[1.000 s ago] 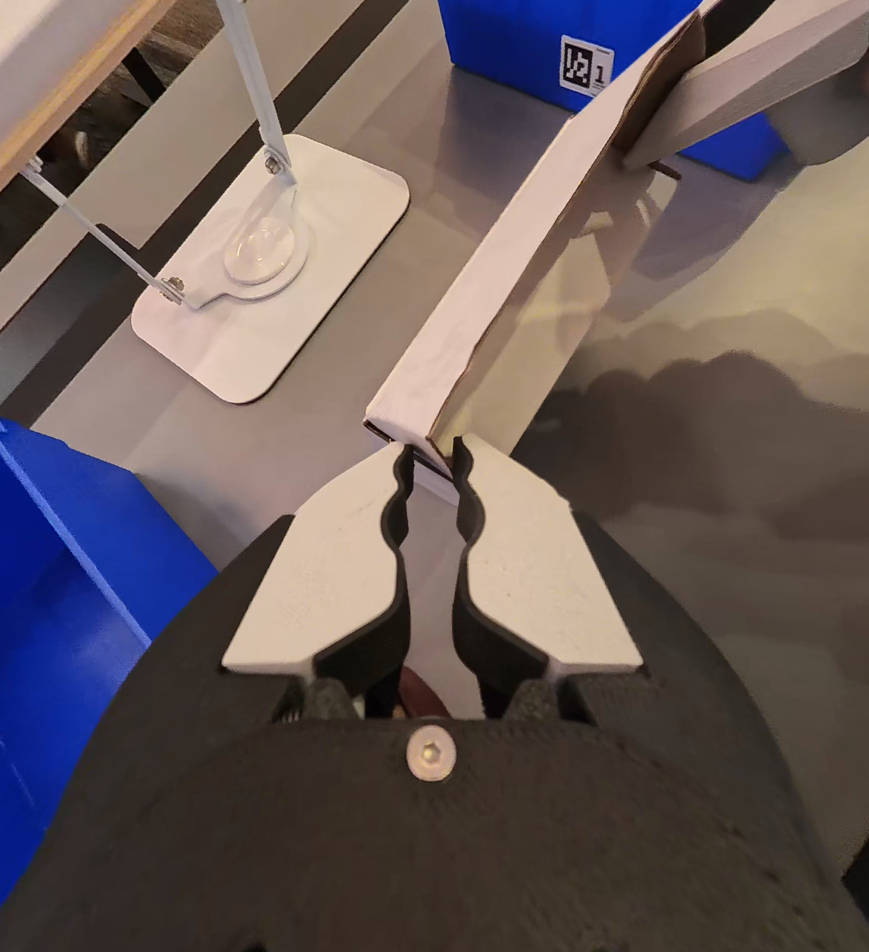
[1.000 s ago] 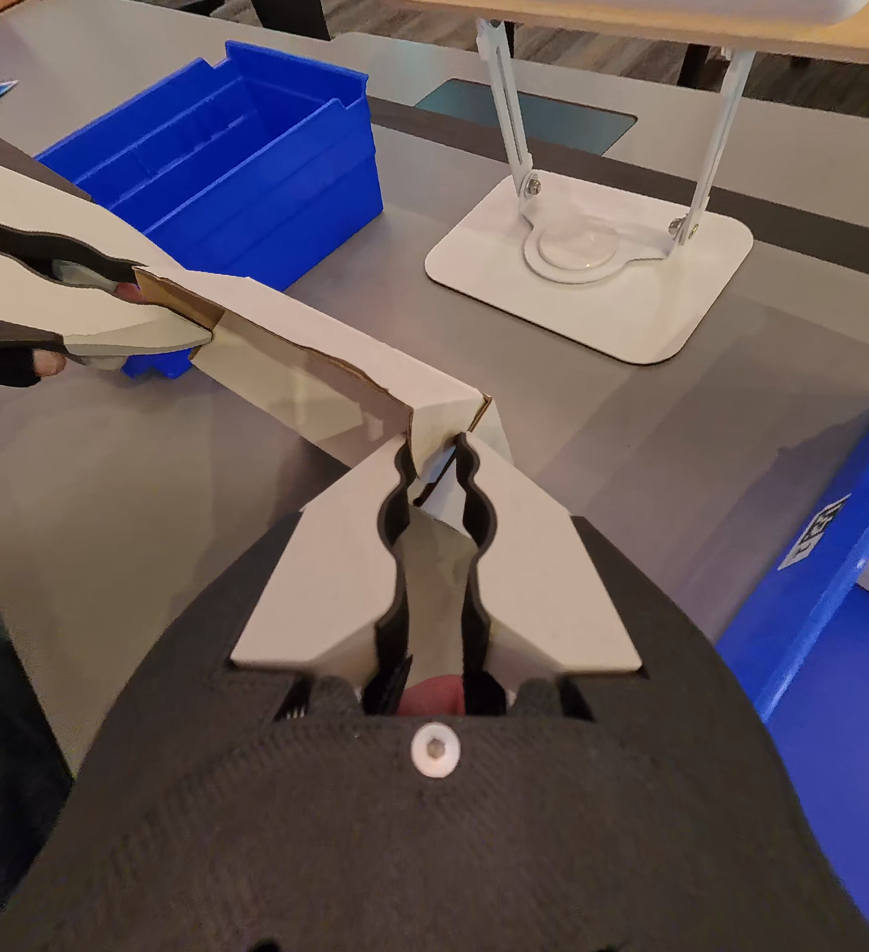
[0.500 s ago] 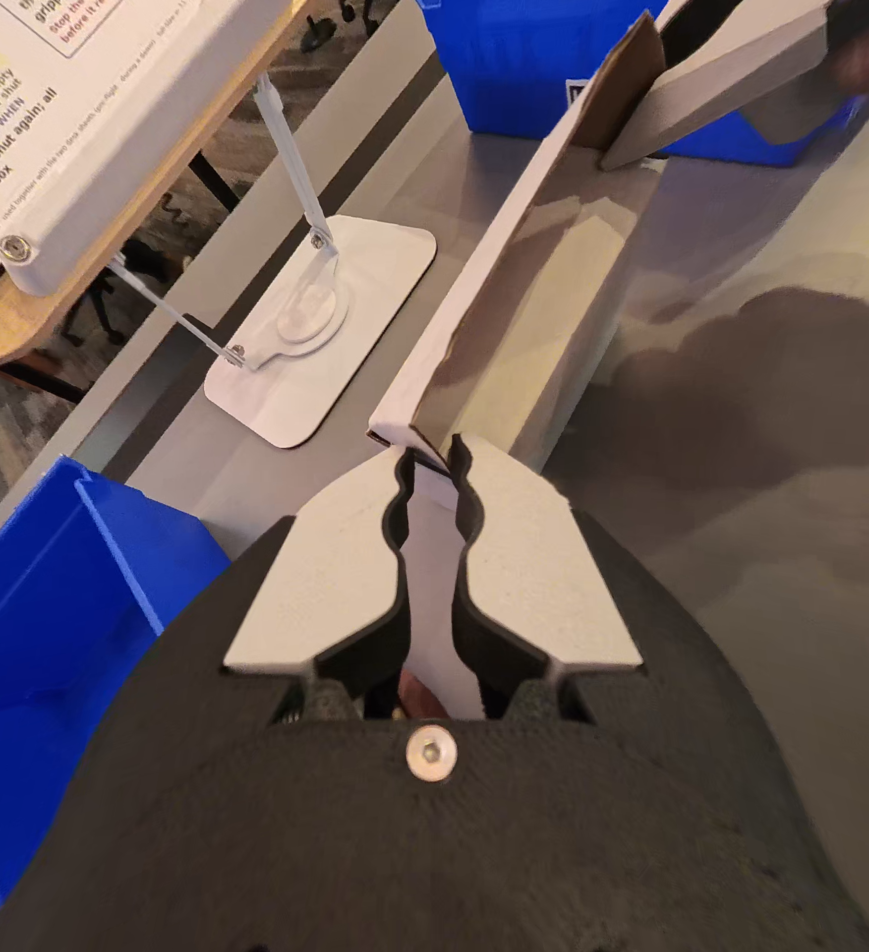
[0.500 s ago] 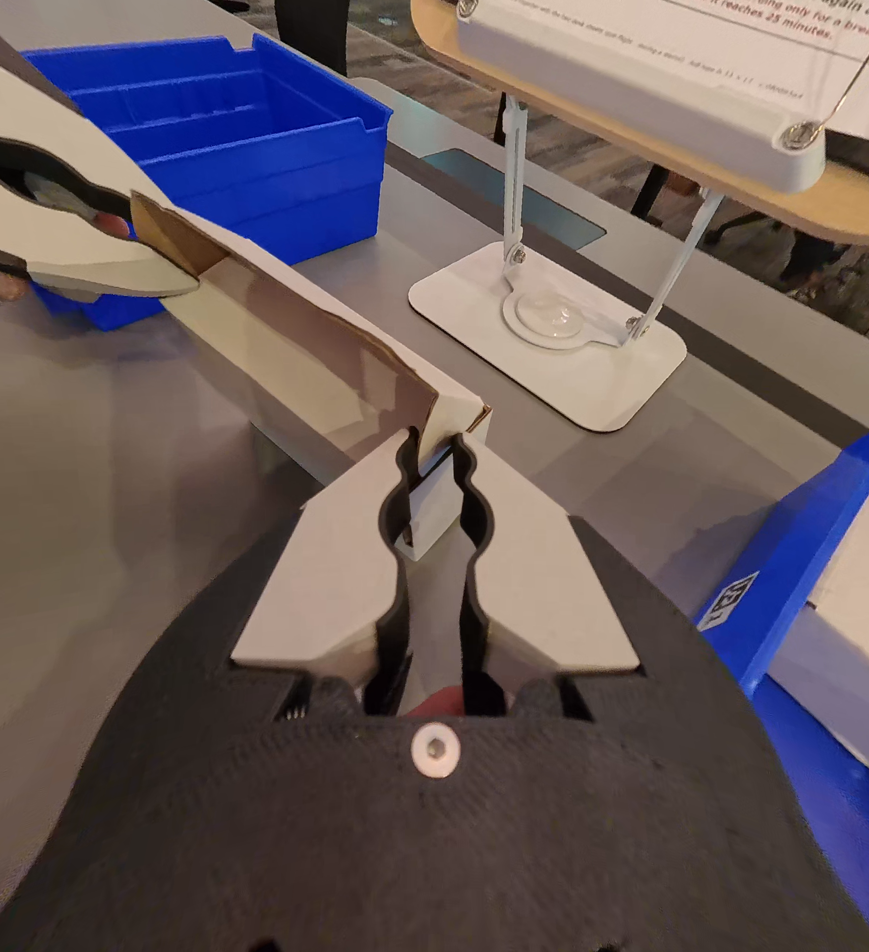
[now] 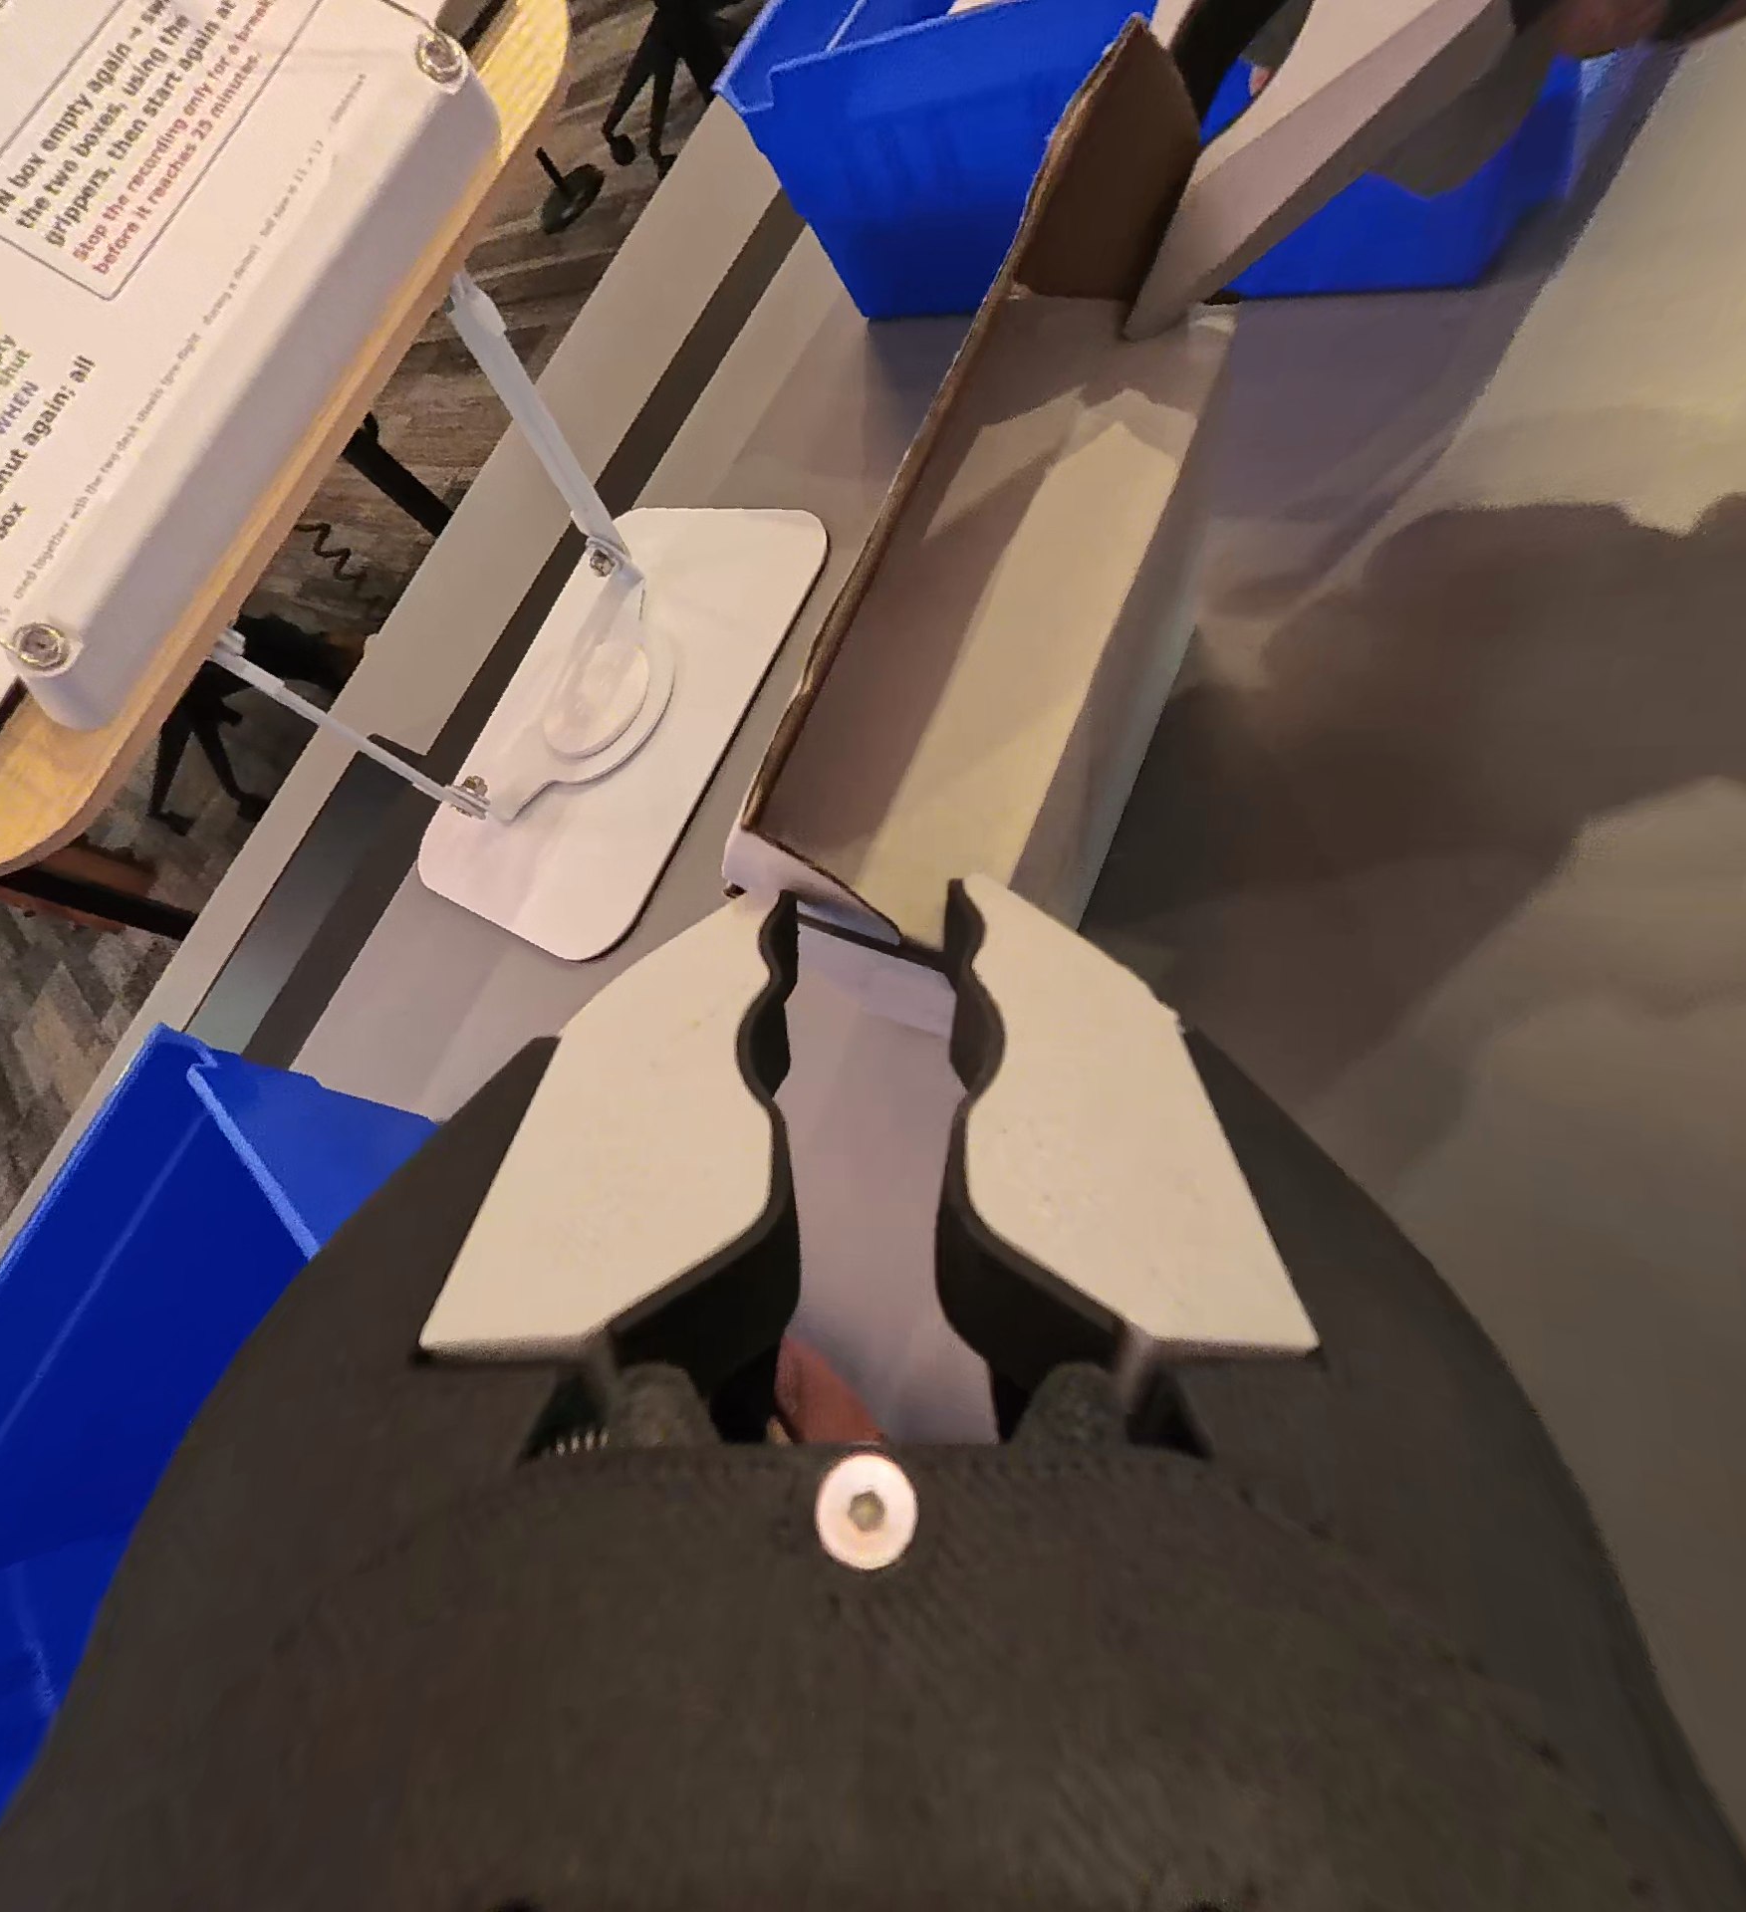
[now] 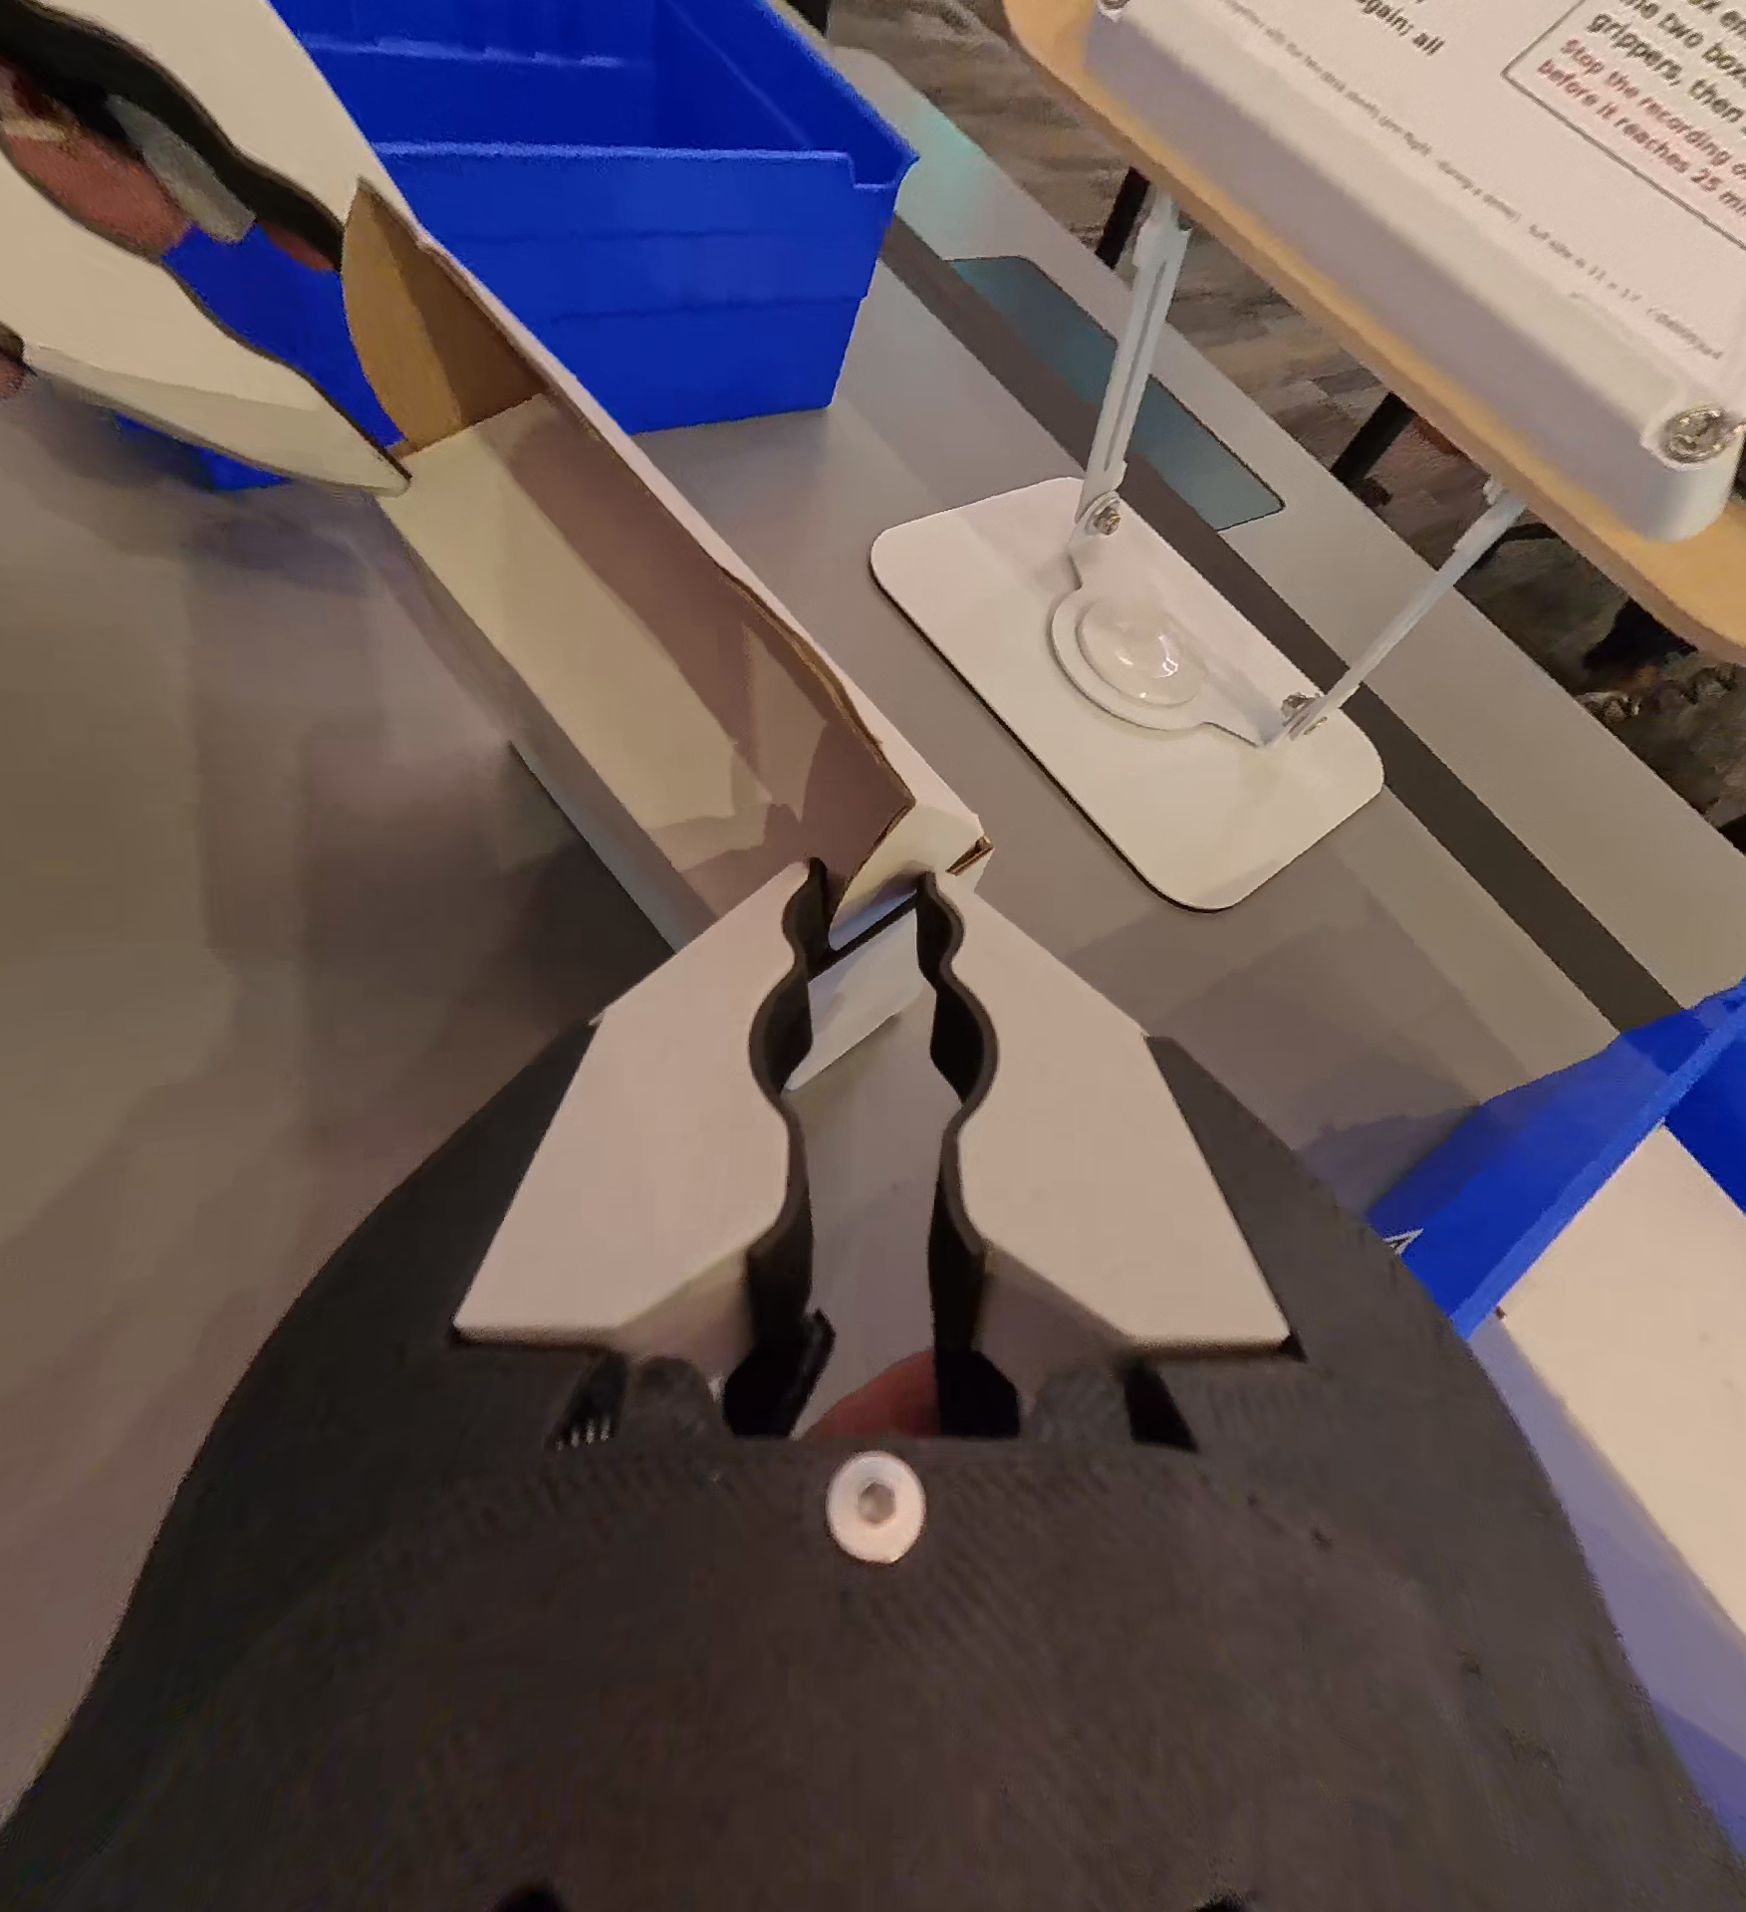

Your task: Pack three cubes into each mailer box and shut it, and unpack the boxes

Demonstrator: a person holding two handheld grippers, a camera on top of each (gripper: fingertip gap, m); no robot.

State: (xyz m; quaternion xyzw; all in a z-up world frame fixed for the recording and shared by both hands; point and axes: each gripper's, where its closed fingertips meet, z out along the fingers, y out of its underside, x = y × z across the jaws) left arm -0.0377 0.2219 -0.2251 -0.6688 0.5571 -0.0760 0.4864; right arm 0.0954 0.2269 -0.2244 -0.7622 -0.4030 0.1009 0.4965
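Observation:
A white mailer box point(image 5: 1013, 662) sits on the grey table with its long lid panel standing up; its inside is hidden. My left gripper point(image 5: 868, 905) is at the near corner of the panel, jaws parted, with the corner flap loose between them. It also shows in the right wrist view point(image 6: 372, 341), fingers apart around the brown flap. My right gripper point(image 6: 868, 890) is shut on the box's point(image 6: 661, 641) other corner flap. It also shows in the left wrist view point(image 5: 1174, 207). No cubes are in view.
A blue bin point(image 5: 72, 1345) lies at my left and shows ribbed inside in the right wrist view point(image 6: 641, 207). Another blue bin point(image 6: 1572, 1117) at my right holds a white box point(image 6: 1676, 1449). A white stand base point(image 6: 1127, 683) and an instruction board point(image 5: 175, 310) stand behind the box.
My left gripper's jaws have spread apart on the corner flap. Both views have tilted up and the lid panel stands steeper. The right gripper keeps its hold.

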